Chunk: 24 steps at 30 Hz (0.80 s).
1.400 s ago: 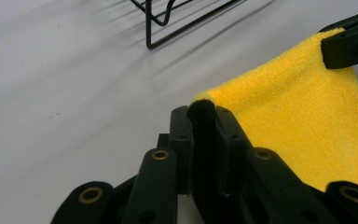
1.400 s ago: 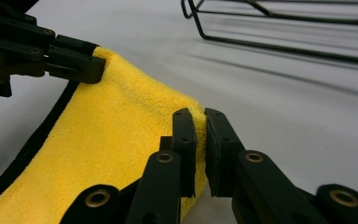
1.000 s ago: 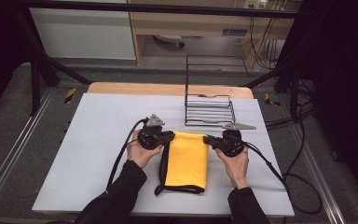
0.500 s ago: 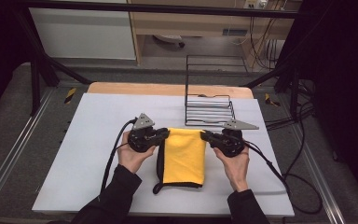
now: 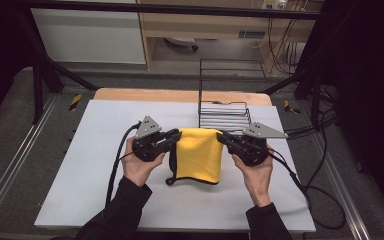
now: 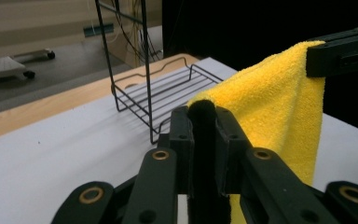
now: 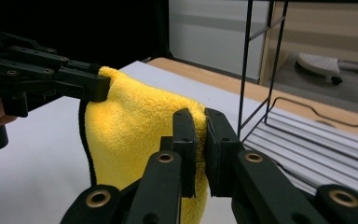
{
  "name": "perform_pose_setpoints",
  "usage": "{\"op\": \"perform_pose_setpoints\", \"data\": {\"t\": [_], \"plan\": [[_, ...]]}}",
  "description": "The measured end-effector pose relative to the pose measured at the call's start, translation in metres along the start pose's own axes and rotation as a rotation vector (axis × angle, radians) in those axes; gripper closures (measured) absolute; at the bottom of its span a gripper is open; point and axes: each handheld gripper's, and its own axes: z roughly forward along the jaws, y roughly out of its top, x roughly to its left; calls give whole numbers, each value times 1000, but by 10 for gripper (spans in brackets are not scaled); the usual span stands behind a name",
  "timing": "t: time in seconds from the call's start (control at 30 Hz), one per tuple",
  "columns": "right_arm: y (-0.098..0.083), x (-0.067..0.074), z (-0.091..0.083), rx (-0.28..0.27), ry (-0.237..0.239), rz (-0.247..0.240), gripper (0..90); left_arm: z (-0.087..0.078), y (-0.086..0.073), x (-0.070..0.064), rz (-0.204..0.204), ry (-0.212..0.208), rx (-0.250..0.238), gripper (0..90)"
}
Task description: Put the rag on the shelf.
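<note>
Both grippers, left gripper [image 5: 172,135] and right gripper [image 5: 223,137], clamp the top corners of a yellow cloth [image 5: 198,155], lifted above the white table [image 5: 90,170]. From above, a black wire rack [image 5: 225,112] stands just behind; gripper views show pinched edges close up.

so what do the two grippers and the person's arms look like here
Both the left gripper and right gripper are black, built of linked bars with brass-coloured pivot rings and flat black jaws. Each carries a grey three-cornered plate on top and trails a black cable. The person wears dark long sleeves; the hands are bare.
</note>
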Motion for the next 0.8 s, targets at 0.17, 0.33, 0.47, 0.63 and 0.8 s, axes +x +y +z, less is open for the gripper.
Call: {"op": "perform_pose_setpoints", "data": {"t": [0.17,0.33,0.47,0.63,0.8], "plan": [[12,3,-9,-53,-11,-42,844,-4,10,-2,6,8,-51,794],[18,5,-14,-85,-24,-62,844,-5,18,-5,10,15,-96,793],[23,6,-19,-117,-36,-77,844,-5,25,-8,13,16,-131,794],[31,6,-26,-159,-48,-96,844,-6,36,-10,6,12,-178,794],[43,4,-34,-196,-78,-123,844,-4,49,-15,12,12,-214,794]]}}
